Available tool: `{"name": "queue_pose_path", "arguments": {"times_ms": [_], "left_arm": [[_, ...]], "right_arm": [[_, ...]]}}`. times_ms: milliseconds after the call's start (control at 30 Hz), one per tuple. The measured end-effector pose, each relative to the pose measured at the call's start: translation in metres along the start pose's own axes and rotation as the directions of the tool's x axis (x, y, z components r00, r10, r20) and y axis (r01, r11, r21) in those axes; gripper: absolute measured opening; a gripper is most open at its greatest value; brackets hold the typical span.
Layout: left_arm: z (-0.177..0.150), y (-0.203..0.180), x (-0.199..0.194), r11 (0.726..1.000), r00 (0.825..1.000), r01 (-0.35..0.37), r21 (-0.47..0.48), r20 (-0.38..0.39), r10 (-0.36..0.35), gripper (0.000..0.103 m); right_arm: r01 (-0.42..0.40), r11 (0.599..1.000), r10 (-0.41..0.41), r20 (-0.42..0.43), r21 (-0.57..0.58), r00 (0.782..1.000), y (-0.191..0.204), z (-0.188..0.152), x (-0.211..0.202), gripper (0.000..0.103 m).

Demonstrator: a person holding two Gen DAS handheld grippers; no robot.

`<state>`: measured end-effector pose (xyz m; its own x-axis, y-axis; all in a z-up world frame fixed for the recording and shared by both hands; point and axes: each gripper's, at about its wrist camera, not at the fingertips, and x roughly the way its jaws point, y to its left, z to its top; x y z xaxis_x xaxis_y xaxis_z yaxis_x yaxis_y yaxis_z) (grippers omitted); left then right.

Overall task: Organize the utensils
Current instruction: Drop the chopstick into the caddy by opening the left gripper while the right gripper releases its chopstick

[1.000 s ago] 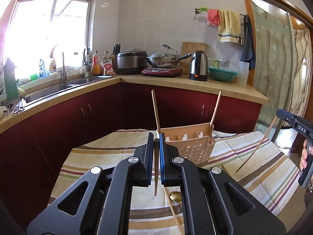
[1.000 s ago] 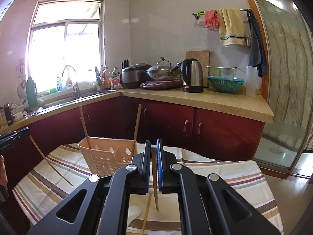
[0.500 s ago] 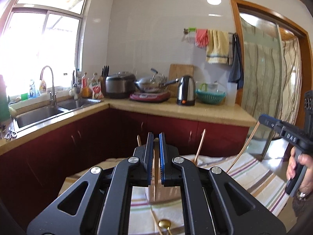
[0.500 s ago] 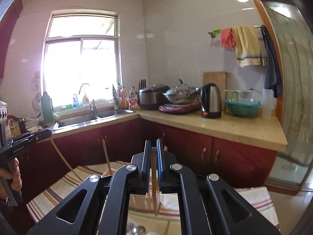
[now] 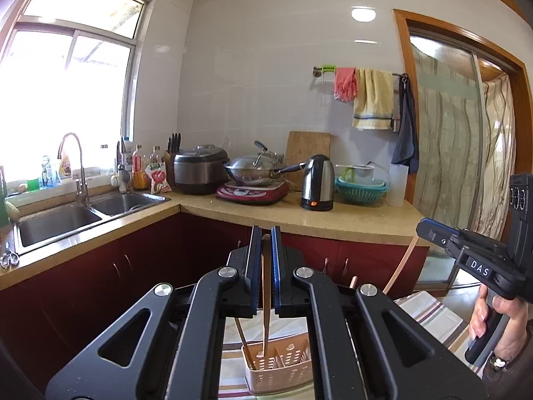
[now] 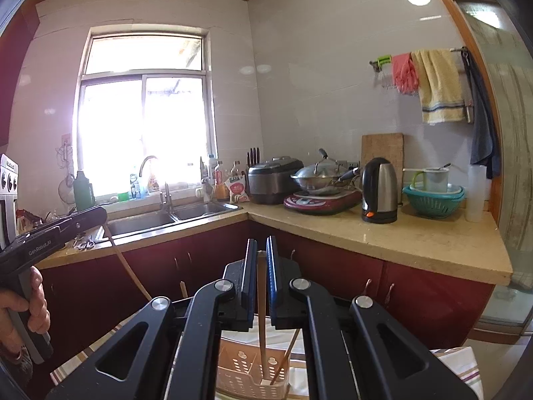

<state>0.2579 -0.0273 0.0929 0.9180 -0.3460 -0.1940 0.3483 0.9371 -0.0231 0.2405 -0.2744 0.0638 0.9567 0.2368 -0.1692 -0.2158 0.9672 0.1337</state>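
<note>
Both grippers have come up and over the holder since a second ago: then the basket sat ahead of the fingertips on the striped cloth, now it lies low in each frame, beneath the fingers.

From the left wrist view, my left gripper (image 5: 266, 233) has its jaws pressed on a wooden chopstick (image 5: 265, 303), which hangs straight down through the gap with its lower end inside the peach slotted utensil basket (image 5: 278, 371) at bottom centre. A second stick (image 5: 245, 343) leans in the basket's left part. At the right edge of that frame I see the right gripper (image 5: 424, 230) in the person's hand (image 5: 499, 323), with a thin stick (image 5: 399, 268) slanting down from its tip.

From the right wrist view, my right gripper (image 6: 261, 245) is likewise pinched on its own chopstick (image 6: 262, 313), upright, its tip down among the basket (image 6: 248, 376) dividers; which compartment I cannot tell. Another stick (image 6: 284, 358) leans in the basket just to the right. At the left edge the left gripper (image 6: 96, 215) shows, held by the other hand (image 6: 31, 306).

Striped tablecloth (image 5: 429, 313) shows to the lower right; kettle (image 5: 318, 181) and sink (image 5: 60, 221) sit on the counter behind.
</note>
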Motion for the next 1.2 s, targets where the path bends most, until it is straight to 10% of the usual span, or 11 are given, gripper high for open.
{"name": "queue_pose_path", "arguments": {"times_ms": [767, 933, 1200], "left_arm": [[-0.101, 0.040, 0.125, 0.995, 0.971, -0.066, -0.081, -0.234, 0.046, 0.008], [-0.104, 0.042, 0.124, 0.992, 0.973, -0.079, -0.098, -0.224, 0.055, 0.048], [-0.103, 0.038, 0.112, 0.991, 0.975, -0.087, -0.099, -0.212, 0.064, 0.070]], "right_arm": [[0.026, 0.997, -0.011, -0.198, 0.073, 0.980, -0.022, -0.069, 0.099, 0.007], [0.014, 0.997, 0.001, -0.189, 0.081, 0.982, -0.024, -0.070, 0.101, 0.023], [-0.001, 0.997, 0.011, -0.138, 0.076, 0.990, -0.019, -0.062, 0.081, 0.040]]}}
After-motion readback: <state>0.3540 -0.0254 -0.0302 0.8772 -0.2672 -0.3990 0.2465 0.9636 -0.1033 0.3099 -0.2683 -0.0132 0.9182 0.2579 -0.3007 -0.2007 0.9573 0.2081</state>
